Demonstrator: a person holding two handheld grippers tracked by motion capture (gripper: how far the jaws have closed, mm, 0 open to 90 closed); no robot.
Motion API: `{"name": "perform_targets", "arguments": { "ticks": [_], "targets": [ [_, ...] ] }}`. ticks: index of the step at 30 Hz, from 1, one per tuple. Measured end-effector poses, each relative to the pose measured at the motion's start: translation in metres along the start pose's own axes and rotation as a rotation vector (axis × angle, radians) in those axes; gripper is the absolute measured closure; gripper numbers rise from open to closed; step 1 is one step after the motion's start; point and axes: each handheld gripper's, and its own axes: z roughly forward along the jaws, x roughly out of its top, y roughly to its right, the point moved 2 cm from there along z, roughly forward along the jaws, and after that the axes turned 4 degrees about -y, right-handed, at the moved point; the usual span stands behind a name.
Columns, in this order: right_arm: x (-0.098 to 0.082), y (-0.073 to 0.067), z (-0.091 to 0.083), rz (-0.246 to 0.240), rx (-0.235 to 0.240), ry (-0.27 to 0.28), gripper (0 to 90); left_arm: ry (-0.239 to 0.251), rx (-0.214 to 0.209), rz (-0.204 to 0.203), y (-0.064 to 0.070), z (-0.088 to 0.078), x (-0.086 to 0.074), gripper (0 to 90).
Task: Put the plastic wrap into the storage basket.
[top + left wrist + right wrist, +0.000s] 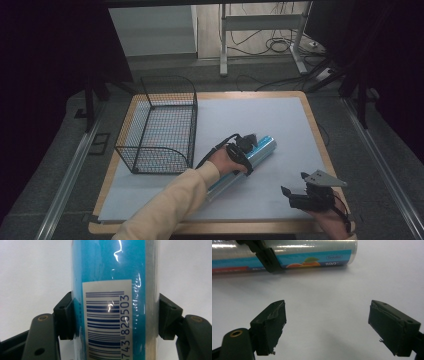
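Left tool [113, 315] clamps the blue film roll [112, 270]; right tool [327, 327] gapes wide, holding nothing

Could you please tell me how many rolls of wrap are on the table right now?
1. The roll of wrap lies on the white mat, right of the wire basket, clamped by the left gripper. None seems hidden.

A long blue roll of cling film [250, 160], wrapped in shiny clear plastic with a barcode label, lies slanted at centre-right of the frame.
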Motion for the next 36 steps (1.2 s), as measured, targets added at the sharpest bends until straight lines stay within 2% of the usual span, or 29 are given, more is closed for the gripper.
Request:
{"name": "perform_targets", "arguments": {
  "ticks": [6, 9, 13, 32, 36],
  "targets": [
    [0.0, -0.001, 0.0, -0.002, 0.001, 0.001, 15.0, 0.026, 0.008, 0.015, 0.0, -0.015, 0.0, 31.8],
    [0.0, 0.0, 0.0, -0.001, -0.003, 0.003, 15.0, 0.044, -0.006, 0.018, 0.0, -0.021, 0.0, 31.8],
    [0.0, 0.0, -0.001, 0.002, -0.004, 0.005, 15.0, 0.06, -0.004, 0.024, 0.001, -0.027, -0.002, 31.8],
    [0.0, 0.001, -0.001, 0.003, -0.011, 0.006, 15.0, 0.085, 0.003, 0.036, -0.004, -0.04, -0.01, 31.8],
    [0.0, 0.001, -0.001, 0.003, -0.011, 0.007, 15.0, 0.09, 0.016, 0.044, -0.003, -0.045, -0.011, 31.8]
  ]
}}
